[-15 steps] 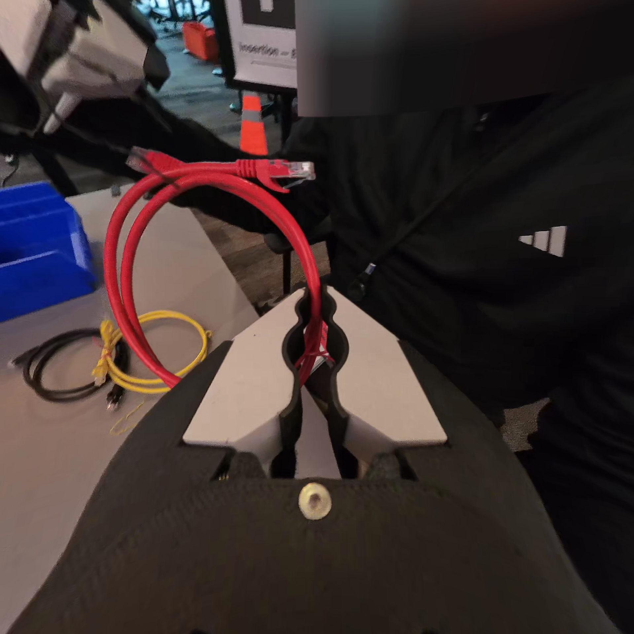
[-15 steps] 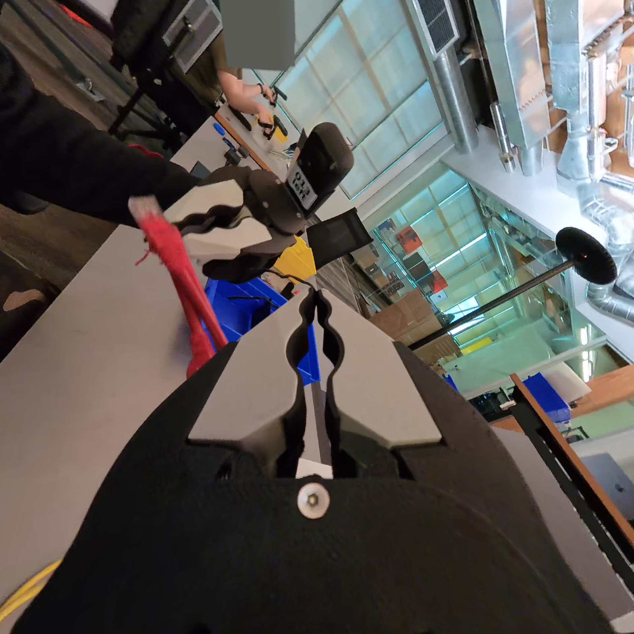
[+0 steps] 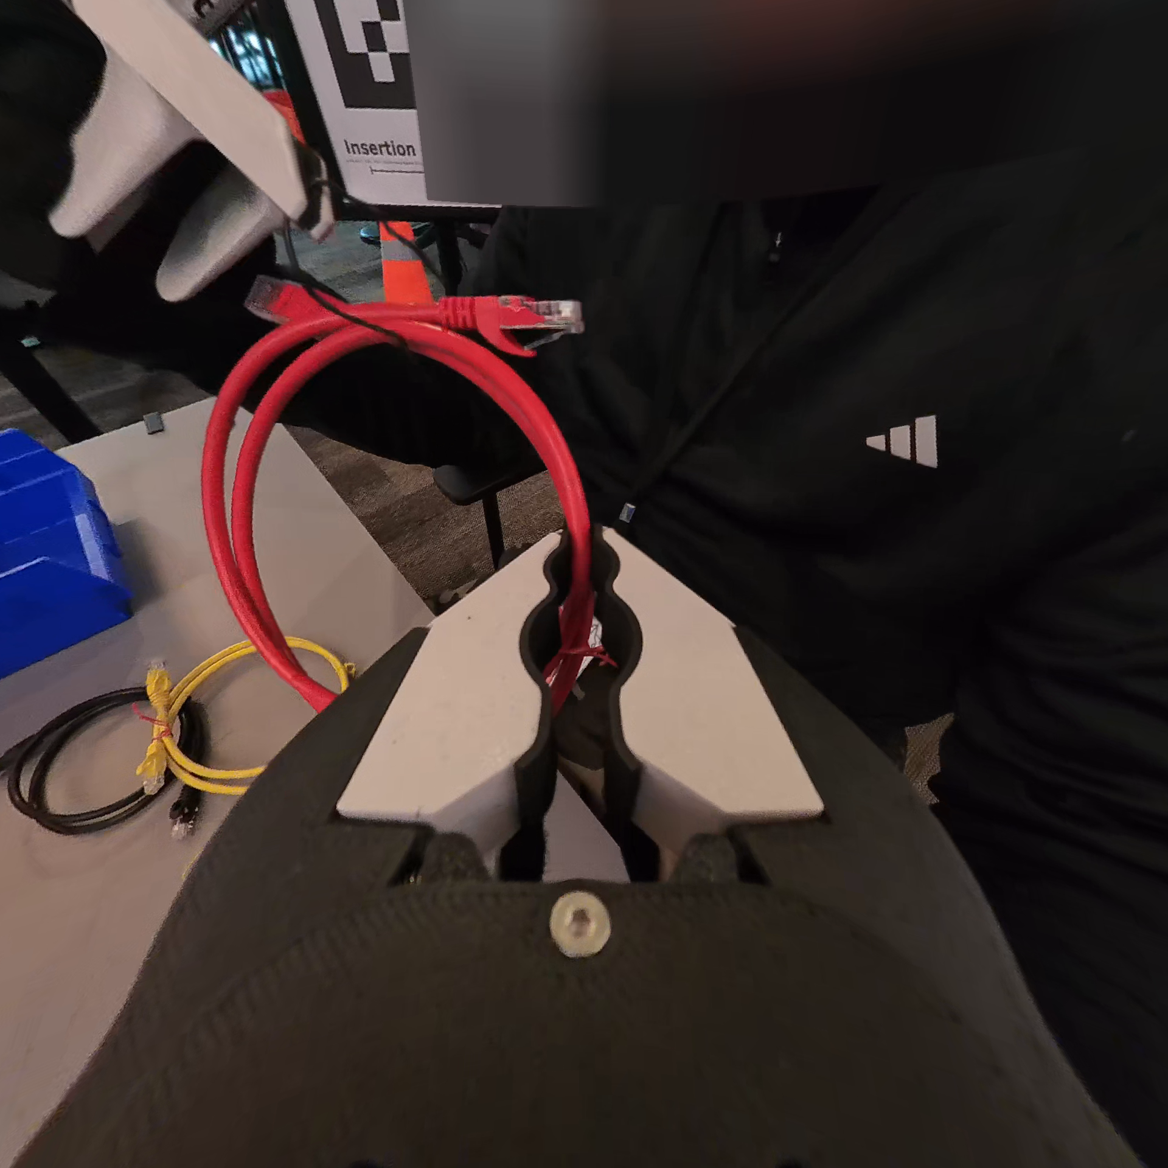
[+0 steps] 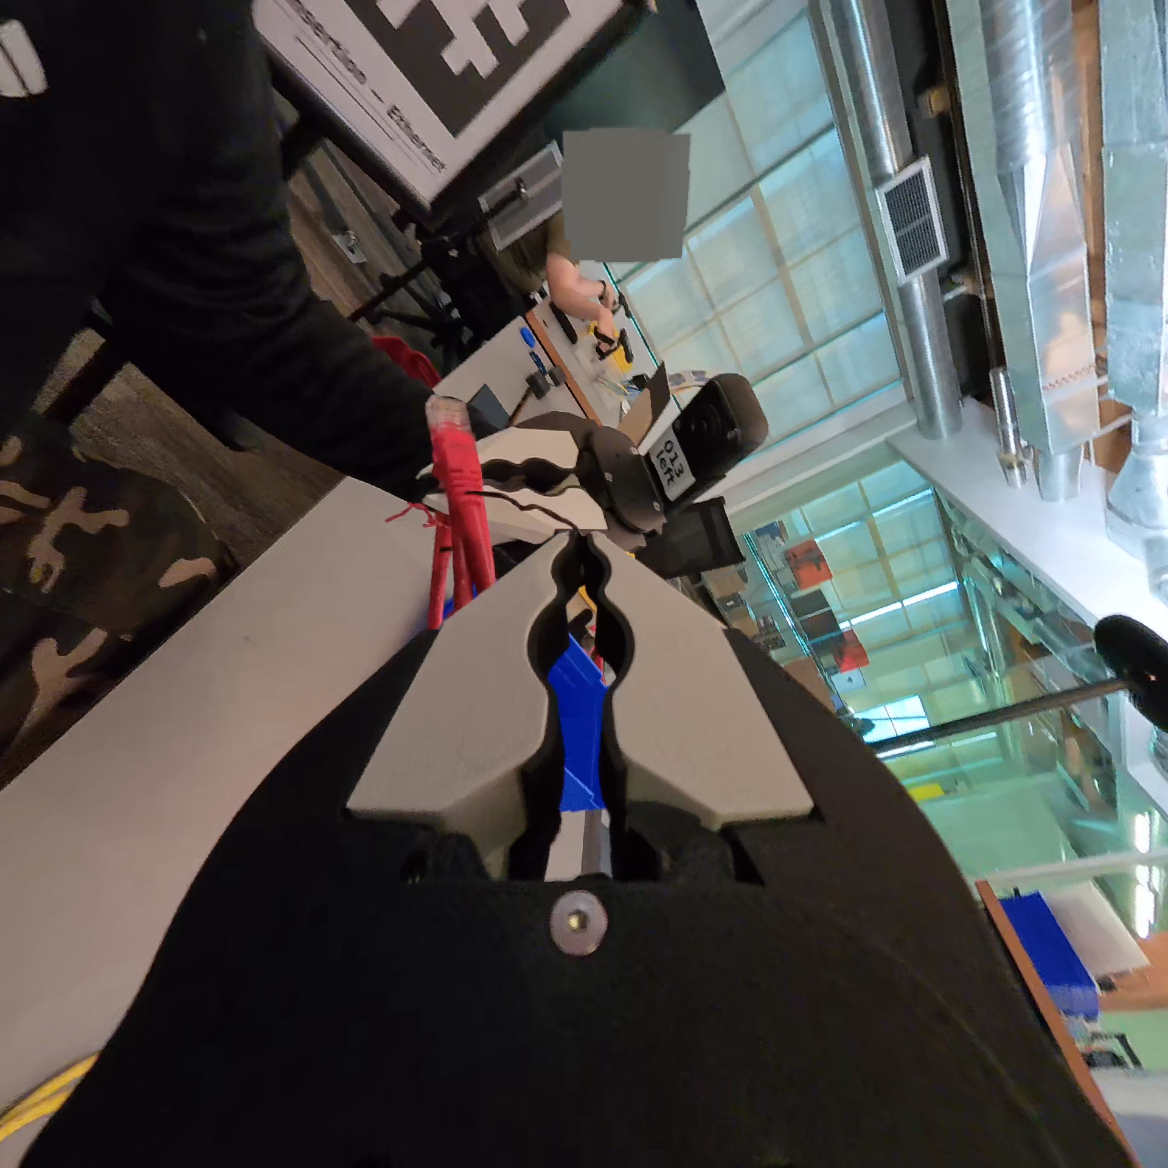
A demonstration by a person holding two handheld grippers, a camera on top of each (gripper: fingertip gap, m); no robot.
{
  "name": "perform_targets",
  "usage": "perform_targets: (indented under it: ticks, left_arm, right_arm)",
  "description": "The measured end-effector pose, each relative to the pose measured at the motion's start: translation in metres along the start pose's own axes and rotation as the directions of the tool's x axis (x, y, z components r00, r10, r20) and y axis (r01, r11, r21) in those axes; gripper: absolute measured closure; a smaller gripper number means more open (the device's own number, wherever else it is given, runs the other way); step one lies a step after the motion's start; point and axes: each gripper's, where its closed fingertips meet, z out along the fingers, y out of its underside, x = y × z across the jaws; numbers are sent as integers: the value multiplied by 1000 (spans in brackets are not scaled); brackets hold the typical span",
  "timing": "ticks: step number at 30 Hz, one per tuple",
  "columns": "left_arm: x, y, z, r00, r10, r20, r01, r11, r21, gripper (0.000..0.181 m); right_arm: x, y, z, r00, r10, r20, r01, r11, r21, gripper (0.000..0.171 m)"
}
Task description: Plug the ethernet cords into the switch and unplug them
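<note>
My left gripper point(image 3: 578, 543) is shut on a coiled red ethernet cord point(image 3: 253, 505) at its tied part and holds it above the table. One clear plug point(image 3: 543, 316) points right at the top of the coil. My right gripper point(image 3: 310, 202) is at the upper left, just above the coil, shut on a thin black tie wire point(image 3: 354, 316) that runs down to the cord. In the right wrist view my right gripper point(image 4: 578, 540) has the black wire point(image 4: 518, 502) at its tips, beside the red cord point(image 4: 458, 480) and the left gripper's fingers point(image 4: 537, 452). No switch is in view.
A yellow cord point(image 3: 208, 727) and a black cord point(image 3: 63, 790), both coiled, lie on the grey table point(image 3: 95, 948). A blue bin point(image 3: 50, 556) stands at the left. A person in a black jacket point(image 3: 885, 569) is close behind. A sign board point(image 3: 373, 95) and an orange cone point(image 3: 404, 272) stand beyond. Left tips to right tips: about 10 cm.
My right gripper has moved in close to the top of the red coil and now has the thin black wire at its tips. My left gripper still holds the cord.
</note>
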Motion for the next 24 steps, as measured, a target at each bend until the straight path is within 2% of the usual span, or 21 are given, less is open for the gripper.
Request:
perform_targets:
  ticks: [6,11,19,24]
  left_arm:
    - [9,-6,3,1000,22,-18,-22,1000,-2,178]
    - [9,-6,7,1000,23,-12,-24,999,-21,178]
    - [5,-4,6,1000,18,26,-17,999,-44,178]
    - [4,-4,7,999,22,42,-19,998,-65,178]
  right_arm:
    - [-11,-15,1,998,-17,56,14,999,45,171]
    - [-25,-9,8,992,-22,126,22,1000,-1,171]
    - [-29,-4,8,989,-23,148,29,999,-36,171]
    - [-29,-3,5,988,-16,152,23,999,-42,165]
